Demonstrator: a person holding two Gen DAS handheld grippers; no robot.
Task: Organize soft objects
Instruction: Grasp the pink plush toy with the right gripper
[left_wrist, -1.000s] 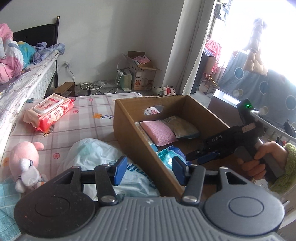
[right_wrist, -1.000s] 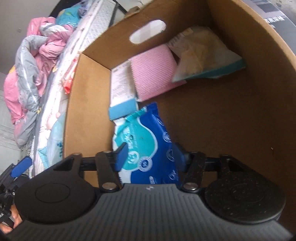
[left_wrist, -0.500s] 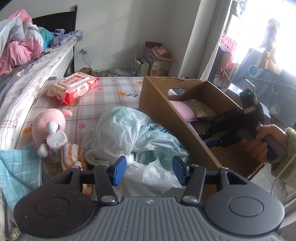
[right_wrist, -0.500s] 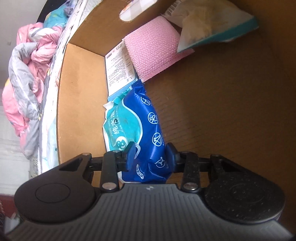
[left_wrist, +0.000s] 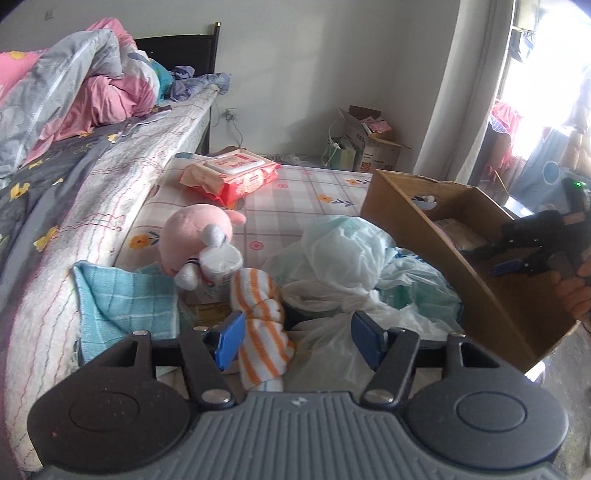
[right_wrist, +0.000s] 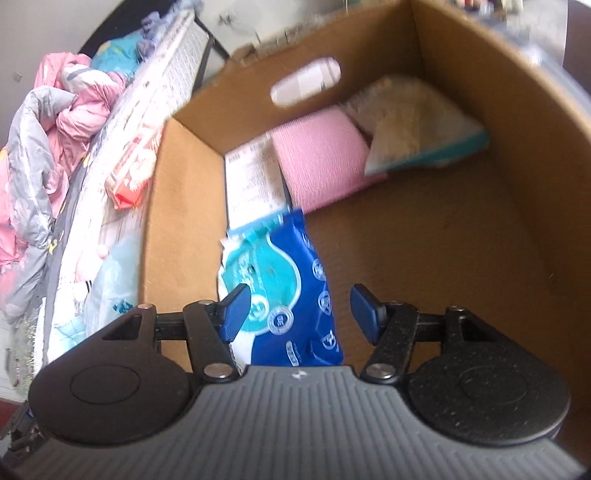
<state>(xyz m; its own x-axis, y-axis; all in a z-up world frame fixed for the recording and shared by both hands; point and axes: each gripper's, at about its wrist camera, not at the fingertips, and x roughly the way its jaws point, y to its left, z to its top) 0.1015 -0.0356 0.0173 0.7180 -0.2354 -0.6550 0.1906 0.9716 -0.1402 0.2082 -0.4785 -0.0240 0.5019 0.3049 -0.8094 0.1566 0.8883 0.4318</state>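
On the checked sheet beside the bed, from the left: a teal cloth (left_wrist: 122, 299), a pink plush toy (left_wrist: 195, 236), an orange-striped sock (left_wrist: 258, 325) and a bulging plastic bag (left_wrist: 343, 266). The left tongs (left_wrist: 297, 341) hover above these, jaws apart and just widened; the sock lies under the gap, not gripped. To the right stands the cardboard box (right_wrist: 177, 206). It holds a white leaflet pack (right_wrist: 251, 181), a pink pad (right_wrist: 321, 158), a beige packet (right_wrist: 413, 125) and a blue wipes pack (right_wrist: 295, 280). The right tongs (right_wrist: 297, 312) have just opened; the wipes pack lies between them, unpressed.
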